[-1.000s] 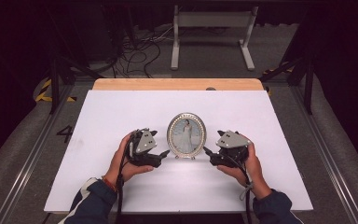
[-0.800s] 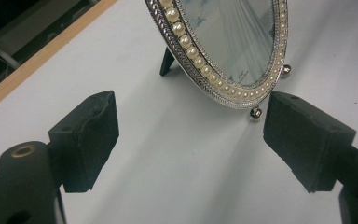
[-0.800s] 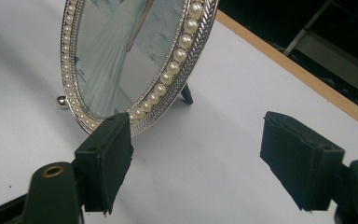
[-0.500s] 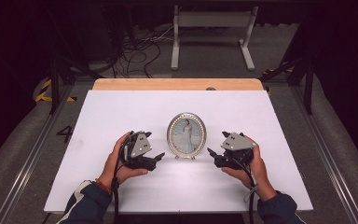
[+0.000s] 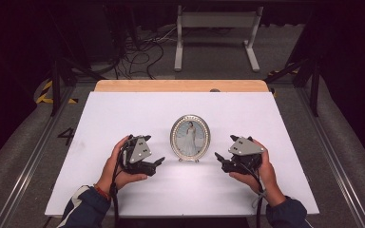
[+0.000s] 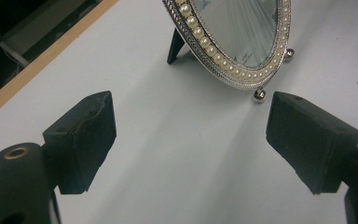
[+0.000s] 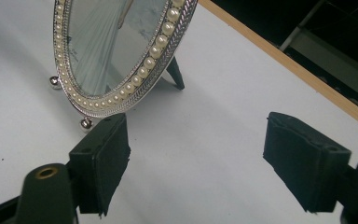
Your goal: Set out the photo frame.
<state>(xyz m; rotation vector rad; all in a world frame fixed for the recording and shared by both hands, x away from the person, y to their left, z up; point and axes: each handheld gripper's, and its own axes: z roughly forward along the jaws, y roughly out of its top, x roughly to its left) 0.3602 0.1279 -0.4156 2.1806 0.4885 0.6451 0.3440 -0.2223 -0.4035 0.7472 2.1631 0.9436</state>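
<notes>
An oval silver picture frame (image 5: 190, 137) with a pearl-studded rim stands upright on the white table (image 5: 123, 114), propped on a black back leg and two small ball feet. Its photo shows a figure in a white dress. My left gripper (image 5: 158, 162) rests on the table just left of the frame, open and empty, jaws pointing toward it. In the left gripper view the frame (image 6: 233, 42) sits ahead, apart from the jaws. My right gripper (image 5: 217, 158) sits just right of the frame, open and empty. The right gripper view shows the frame (image 7: 116, 56) ahead at the left.
A wooden strip (image 5: 180, 86) runs along the table's far edge. Beyond it are cables (image 5: 138, 47) on the floor and a white stand (image 5: 216, 33). Metal rails (image 5: 332, 156) flank the table on both sides.
Both grippers have drawn back from the frame, the left one to the left and the right one to the right. The frame stands as before.
</notes>
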